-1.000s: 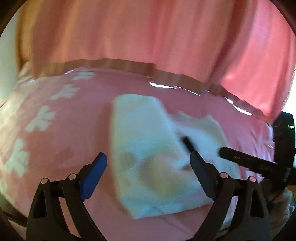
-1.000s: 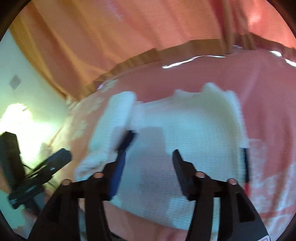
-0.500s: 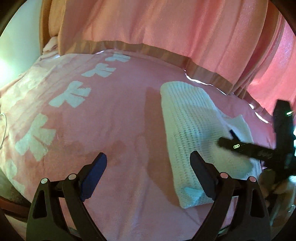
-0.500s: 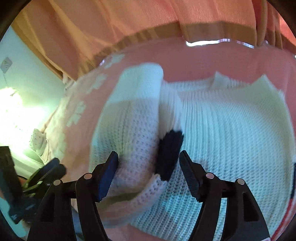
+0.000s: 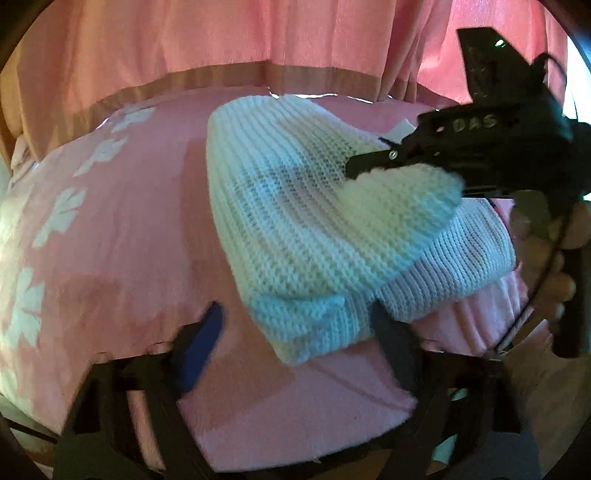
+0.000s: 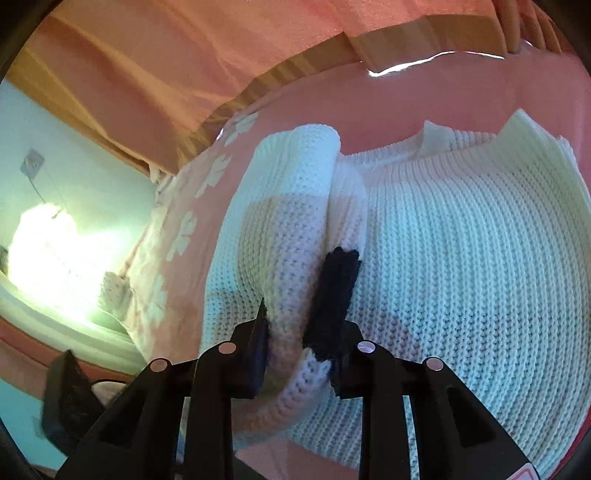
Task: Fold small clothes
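Note:
A white knit sweater (image 5: 295,206) lies on a pink blanket (image 5: 110,258), with one side folded over its body (image 6: 461,258). My left gripper (image 5: 295,339) hangs low over the sweater's near hem corner. That corner sits between the jaws, which are closing, and the pads are clear of it. My right gripper (image 6: 295,332) is closing too, and it pinches the folded sleeve (image 6: 288,258) beside its black cuff (image 6: 336,288). In the left wrist view the right gripper (image 5: 369,166) holds that fold lifted off the sweater.
Pink curtains (image 5: 258,33) hang along the far edge of the bed. A person's hand (image 5: 546,258) grips the right tool's handle. White flower prints (image 5: 62,214) mark the blanket to the left. A pale wall with a socket (image 6: 33,162) stands far left.
The left gripper came down and across to the sweater's near corner, and its jaws narrowed. The right jaws closed in on the folded sleeve and raised it a little.

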A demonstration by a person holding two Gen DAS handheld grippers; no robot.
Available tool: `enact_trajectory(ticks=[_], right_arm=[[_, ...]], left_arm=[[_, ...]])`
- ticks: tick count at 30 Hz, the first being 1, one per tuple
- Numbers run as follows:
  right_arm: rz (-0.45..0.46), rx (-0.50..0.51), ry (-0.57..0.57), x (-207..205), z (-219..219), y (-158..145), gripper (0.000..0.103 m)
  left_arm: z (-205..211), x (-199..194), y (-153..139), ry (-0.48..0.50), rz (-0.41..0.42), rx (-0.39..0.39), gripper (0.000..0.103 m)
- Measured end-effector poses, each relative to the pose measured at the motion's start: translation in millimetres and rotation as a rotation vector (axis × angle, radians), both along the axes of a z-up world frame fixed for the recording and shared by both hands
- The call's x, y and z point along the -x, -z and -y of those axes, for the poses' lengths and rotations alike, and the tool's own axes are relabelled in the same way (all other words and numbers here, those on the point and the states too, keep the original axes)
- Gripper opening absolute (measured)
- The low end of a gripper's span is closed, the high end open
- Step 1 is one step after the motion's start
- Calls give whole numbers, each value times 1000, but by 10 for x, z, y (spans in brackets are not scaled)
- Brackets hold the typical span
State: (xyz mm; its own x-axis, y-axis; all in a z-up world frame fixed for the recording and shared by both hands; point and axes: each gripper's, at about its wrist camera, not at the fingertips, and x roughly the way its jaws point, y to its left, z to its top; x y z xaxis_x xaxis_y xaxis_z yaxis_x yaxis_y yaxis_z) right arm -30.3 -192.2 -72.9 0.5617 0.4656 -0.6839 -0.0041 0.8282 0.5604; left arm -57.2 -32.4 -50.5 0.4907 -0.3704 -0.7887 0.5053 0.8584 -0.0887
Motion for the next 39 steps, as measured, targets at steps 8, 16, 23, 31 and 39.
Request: enact_trajectory(ticks=[8,16,23,31,39], right_arm=[[191,-46,95,461,463,-559,22],[-87,70,278,804,1214,182,31],[-11,118,254,922,1205,-5,55],[33,96,249,653,1021,16,21],[-12,269,286,920,1200,-72,23]], left_arm=[[49,-48,-206,57,-54,127,22],[386,-6,-211,149,-115,131,57],[223,-181,-560,20,-46,313,75],[395,-422,-458,-79,-54,270,78],[534,-345,-404,-56,-53,239,79]])
